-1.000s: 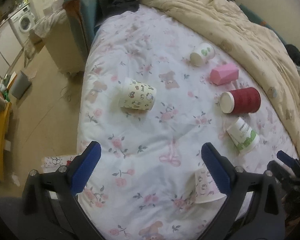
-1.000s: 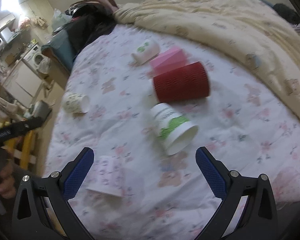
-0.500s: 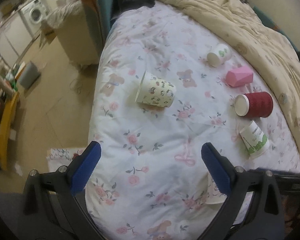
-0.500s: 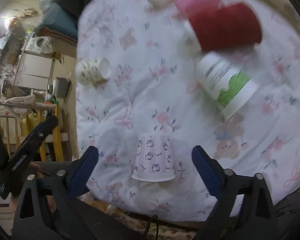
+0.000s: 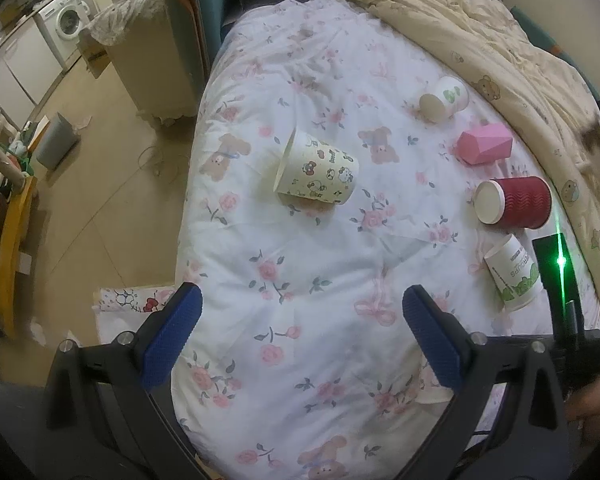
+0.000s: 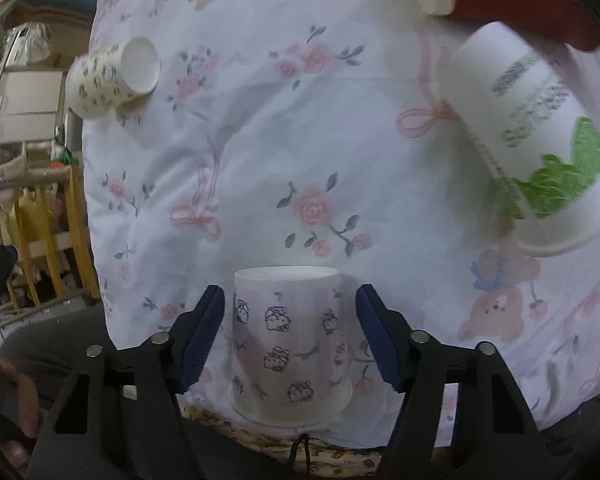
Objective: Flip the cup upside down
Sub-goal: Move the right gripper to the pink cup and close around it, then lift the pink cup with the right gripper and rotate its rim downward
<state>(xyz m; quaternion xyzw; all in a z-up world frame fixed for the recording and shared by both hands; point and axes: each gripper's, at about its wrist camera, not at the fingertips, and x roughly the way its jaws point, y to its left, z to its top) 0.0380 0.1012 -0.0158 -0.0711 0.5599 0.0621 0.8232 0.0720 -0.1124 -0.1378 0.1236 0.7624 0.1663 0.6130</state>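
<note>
A white paper cup with small cartoon prints stands upside down near the bed's front edge. My right gripper is open, its blue pads on either side of the cup with small gaps. In the left wrist view only a sliver of this cup shows behind the right finger. My left gripper is open and empty above the floral bedsheet.
Other cups lie on their sides: a yellowish cartoon cup, a red ribbed cup, a white and green cup and a small white cup. A pink box lies by a beige duvet. The floor drops off at left.
My right gripper has moved down and in around the upside-down cartoon cup, which now sits between its pads. The left gripper has shifted slightly left and back.
</note>
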